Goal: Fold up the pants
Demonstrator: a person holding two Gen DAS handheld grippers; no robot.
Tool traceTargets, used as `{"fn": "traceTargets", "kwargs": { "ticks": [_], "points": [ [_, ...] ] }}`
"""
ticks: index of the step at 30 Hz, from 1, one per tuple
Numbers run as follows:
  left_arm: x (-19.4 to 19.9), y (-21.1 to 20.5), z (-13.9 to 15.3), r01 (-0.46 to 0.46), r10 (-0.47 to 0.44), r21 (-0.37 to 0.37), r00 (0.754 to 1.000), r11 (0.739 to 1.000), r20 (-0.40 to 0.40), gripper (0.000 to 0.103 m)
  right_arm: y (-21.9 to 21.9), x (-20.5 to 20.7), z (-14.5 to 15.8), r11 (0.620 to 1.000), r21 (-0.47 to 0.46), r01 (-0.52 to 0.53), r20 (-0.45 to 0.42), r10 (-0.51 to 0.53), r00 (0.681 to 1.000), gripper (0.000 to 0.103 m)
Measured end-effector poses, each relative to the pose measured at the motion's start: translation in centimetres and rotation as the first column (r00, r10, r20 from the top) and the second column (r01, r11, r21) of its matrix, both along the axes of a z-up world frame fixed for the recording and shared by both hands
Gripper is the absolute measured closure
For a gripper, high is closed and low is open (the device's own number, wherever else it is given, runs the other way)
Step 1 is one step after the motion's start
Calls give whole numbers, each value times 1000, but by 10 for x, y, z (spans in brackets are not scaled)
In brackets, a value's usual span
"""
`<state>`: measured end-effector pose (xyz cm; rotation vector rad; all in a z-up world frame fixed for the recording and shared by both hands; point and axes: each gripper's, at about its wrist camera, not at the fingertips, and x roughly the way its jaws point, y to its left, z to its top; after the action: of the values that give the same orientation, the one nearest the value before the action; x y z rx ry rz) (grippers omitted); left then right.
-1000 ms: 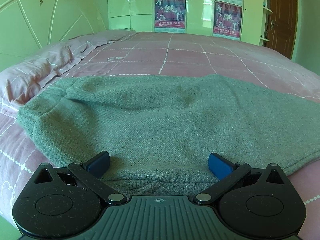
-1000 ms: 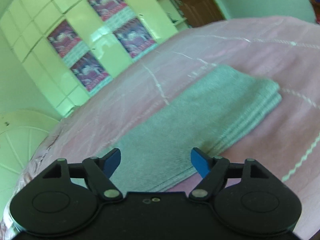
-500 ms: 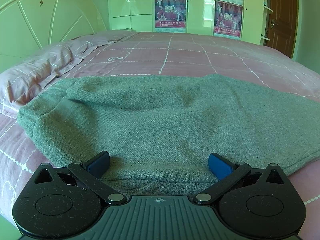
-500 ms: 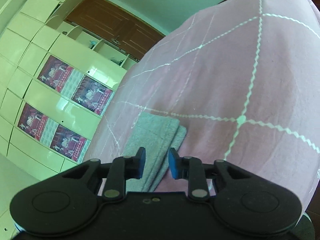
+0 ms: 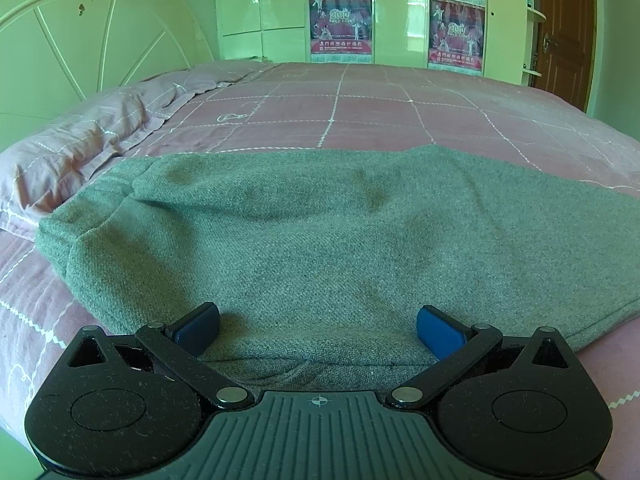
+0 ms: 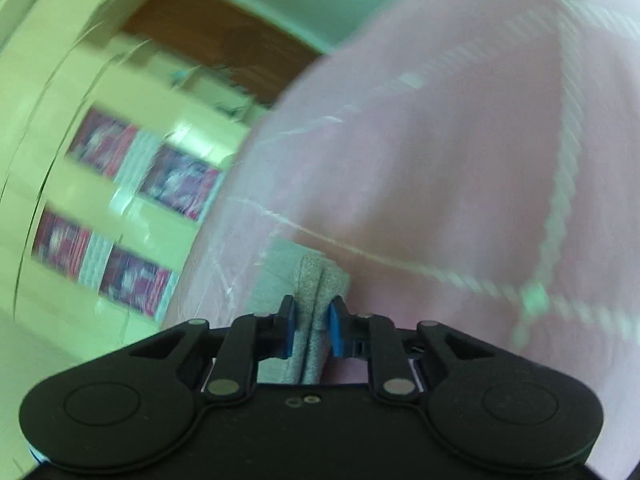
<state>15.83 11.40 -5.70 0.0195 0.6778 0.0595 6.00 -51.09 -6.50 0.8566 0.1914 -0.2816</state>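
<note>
Grey-green woollen pants (image 5: 320,240) lie spread across a pink checked bed (image 5: 360,112). My left gripper (image 5: 318,326) is open, its blue pads on either side of the near edge of the pants, low over the cloth. In the blurred right wrist view my right gripper (image 6: 310,330) is shut on the layered end of the pants (image 6: 314,280), which stands between the blue pads.
A pink pillow (image 5: 80,140) lies at the left by the white headboard (image 5: 100,40). White wardrobes with red posters (image 5: 340,20) stand behind the bed, and a brown door (image 5: 568,32) at the far right.
My right gripper swung from above the folded pants to their end and closed on the layered edge; its view is now blurred. The left gripper stayed put and open.
</note>
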Motion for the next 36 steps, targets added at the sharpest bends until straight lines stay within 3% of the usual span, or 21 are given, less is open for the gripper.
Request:
{"fn": "traceTargets", "kwargs": {
  "ticks": [2,4,6,8,10,13,16,19,20,22,26,28,29,32,36],
  "points": [
    [0,0,0,0,0,1,1000,1000,0,0,22,-7,27,963,-266,-42,23,50,998,95],
    [0,0,0,0,0,0,1000,1000,0,0,29,-12,29,919,-391,-53,-1,58,998,95],
    [0,0,0,1,-1,2,1000,1000,0,0,16,-10,8,944,-325,-59,-79,35,996,94],
    [0,-1,0,4,-4,5,1000,1000,-1,0,-7,4,-32,995,-85,-58,-217,38,975,96],
    [0,-1,0,6,-6,6,1000,1000,-1,0,-9,-5,-43,1000,-7,-24,-140,23,990,95],
    [0,-1,0,6,-6,6,1000,1000,-2,0,2,-4,-37,998,-50,-24,-164,16,986,93],
    [0,0,0,7,-7,4,1000,1000,-2,0,-4,-7,-37,1000,4,-29,-157,29,987,92],
    [1,2,0,8,-8,-5,1000,1000,-2,0,-7,-17,-32,997,79,-7,-121,17,992,79],
    [0,4,1,7,-7,-16,1000,1000,1,0,-9,-23,-30,997,79,1,-109,8,994,70],
    [-4,6,4,-7,7,-37,1000,999,21,0,-7,-28,-23,999,48,19,-114,-14,993,62],
    [-31,16,17,-61,74,-160,994,985,80,0,2,-29,1,1000,-18,4,-90,-6,996,61],
    [-40,11,20,-26,43,-210,996,977,78,0,15,-23,13,998,-42,-42,-70,39,997,61],
    [-42,2,21,4,11,-198,997,980,73,0,23,-19,17,997,-39,-66,-60,64,996,61],
    [-44,-36,23,106,-102,-52,992,993,79,0,48,-6,20,990,-17,-142,-49,141,989,60],
    [-35,-75,18,247,-249,47,967,968,50,0,75,1,12,982,9,-187,-64,187,980,60]
  ]
}}
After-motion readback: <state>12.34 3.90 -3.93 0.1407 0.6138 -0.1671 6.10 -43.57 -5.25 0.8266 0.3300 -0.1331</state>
